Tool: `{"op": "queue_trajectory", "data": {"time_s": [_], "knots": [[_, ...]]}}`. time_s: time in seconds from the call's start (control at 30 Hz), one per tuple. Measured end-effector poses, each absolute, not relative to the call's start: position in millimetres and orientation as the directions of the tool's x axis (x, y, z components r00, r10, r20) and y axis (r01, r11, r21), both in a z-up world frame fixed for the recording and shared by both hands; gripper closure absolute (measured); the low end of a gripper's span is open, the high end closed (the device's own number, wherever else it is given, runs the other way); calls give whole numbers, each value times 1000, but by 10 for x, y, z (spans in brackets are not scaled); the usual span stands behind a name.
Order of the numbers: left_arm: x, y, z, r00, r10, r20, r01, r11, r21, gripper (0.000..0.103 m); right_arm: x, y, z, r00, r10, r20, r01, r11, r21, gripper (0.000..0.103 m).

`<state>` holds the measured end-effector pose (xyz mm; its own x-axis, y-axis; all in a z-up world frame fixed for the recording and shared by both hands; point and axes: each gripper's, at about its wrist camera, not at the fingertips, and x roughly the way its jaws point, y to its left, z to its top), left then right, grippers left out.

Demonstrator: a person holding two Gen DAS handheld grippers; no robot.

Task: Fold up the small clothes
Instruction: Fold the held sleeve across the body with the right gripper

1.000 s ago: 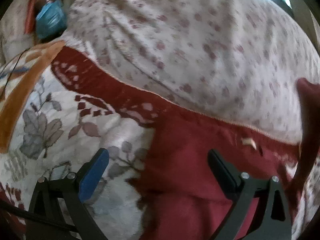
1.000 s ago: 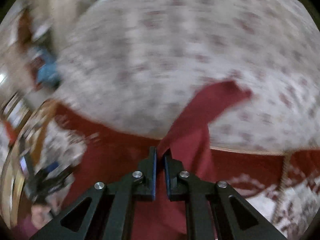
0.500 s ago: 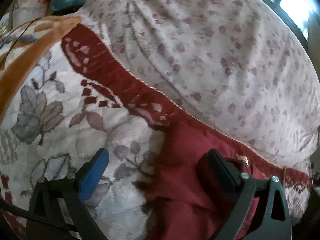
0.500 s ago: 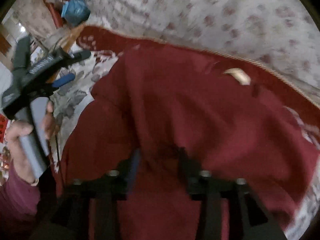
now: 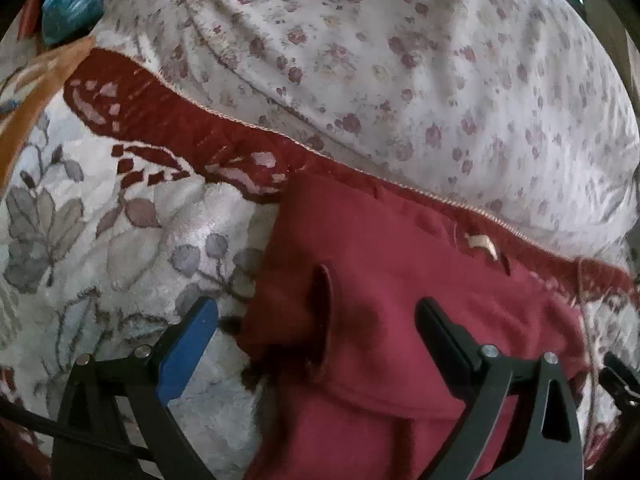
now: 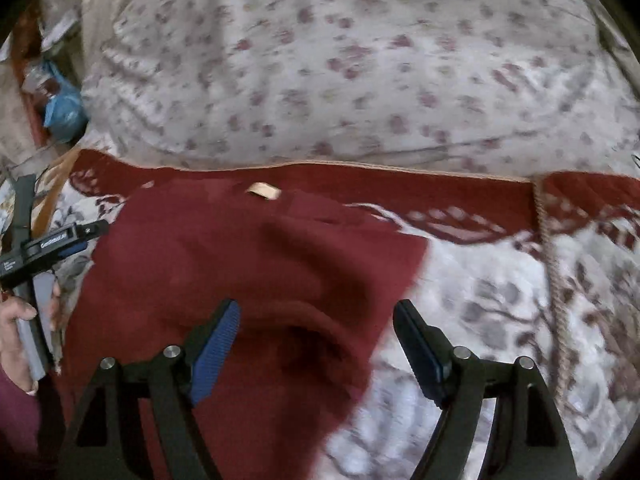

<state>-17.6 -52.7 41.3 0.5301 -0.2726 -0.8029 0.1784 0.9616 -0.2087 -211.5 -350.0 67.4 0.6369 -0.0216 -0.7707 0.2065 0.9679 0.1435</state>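
Note:
A dark red garment (image 5: 400, 300) lies flat on the flowered blanket, a small tan label (image 5: 482, 244) near its far edge. My left gripper (image 5: 316, 306) stands open low over the garment's left part; a raised fold runs between its fingers, and neither pad presses on it. In the right wrist view the same garment (image 6: 248, 256) and label (image 6: 264, 191) show. My right gripper (image 6: 316, 308) hovers over the garment's near right part with its jaws opening and no cloth pinched. A hand (image 6: 16, 320) holds the left gripper (image 6: 60, 240) at that view's left edge.
A flowered blanket with a red border (image 5: 120, 240) covers the surface. Behind it bulges a big white bedding with small flowers (image 5: 400, 60). A blue bag (image 5: 72, 4) lies at the far left. A tan cord (image 6: 554, 280) runs down the blanket on the right.
My right gripper, shut on a lifted part of the red garment a second ago, has come down and opened; that part now lies flat. The left gripper stayed open and shifted only slightly.

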Motion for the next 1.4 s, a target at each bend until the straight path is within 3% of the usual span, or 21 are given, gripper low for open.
{"op": "queue_trajectory", "data": {"time_s": [0.17, 0.23, 0.3, 0.33, 0.4, 0.57, 0.73, 0.83, 0.87, 0.97, 1.03, 1.1, 1.27, 1.4], "knots": [[-171, -557, 380, 533, -247, -809, 174, 968, -181, 5, -2208, -3446, 574, 577, -60, -814, 141, 990, 27, 23], [-153, -563, 350, 530, -234, -815, 164, 971, -171, 5, -2185, -3370, 486, 558, -107, -823, 111, 992, -54, 41], [-145, -564, 323, 528, -226, -819, 156, 973, -168, 5, -2174, -3384, 417, 577, -105, -810, 120, 992, -43, 74], [-143, -565, 313, 528, -222, -820, 153, 974, -165, 5, -2137, -3404, 384, 585, -89, -806, 122, 992, -21, 80], [-145, -562, 301, 527, -213, -823, 150, 976, -157, 5, -2083, -3422, 316, 575, -128, -808, 133, 989, -62, 89], [-132, -528, 294, 519, -217, -827, 133, 976, -172, 5, -2413, -3481, 497, 592, -129, -796, 138, 989, -58, 95], [-157, -554, 311, 523, -215, -825, 145, 976, -163, 5, -2606, -3493, 198, 461, -88, -883, 110, 993, -42, 95], [-202, -503, 395, 530, -259, -807, 167, 965, -200, 5, -2718, -3661, 276, 484, -15, -875, 175, 981, 79, 92], [-210, -496, 417, 532, -274, -801, 175, 961, -212, 5, -2750, -3702, 339, 504, -9, -863, 193, 976, 102, 85], [-232, -506, 472, 523, -324, -789, 213, 945, -247, 5, -2798, -3715, 507, 564, -37, -825, 221, 969, 108, 44], [-262, -567, 473, 516, -335, -788, 249, 939, -236, 10, -2758, -3685, 542, 580, -17, -815, 211, 969, 131, 41], [-297, -677, 450, 512, -301, -804, 288, 943, -169, 25, -2678, -3653, 524, 580, 13, -814, 201, 967, 159, 41], [-373, -910, 298, 515, -197, -834, 350, 937, -5, 51, -2574, -3530, 426, 585, 83, -807, 179, 957, 228, 41], [-427, -935, 372, 537, -191, -822, 350, 937, 11, 90, -2568, -3531, 392, 585, 83, -807, 183, 956, 231, 41]]}}
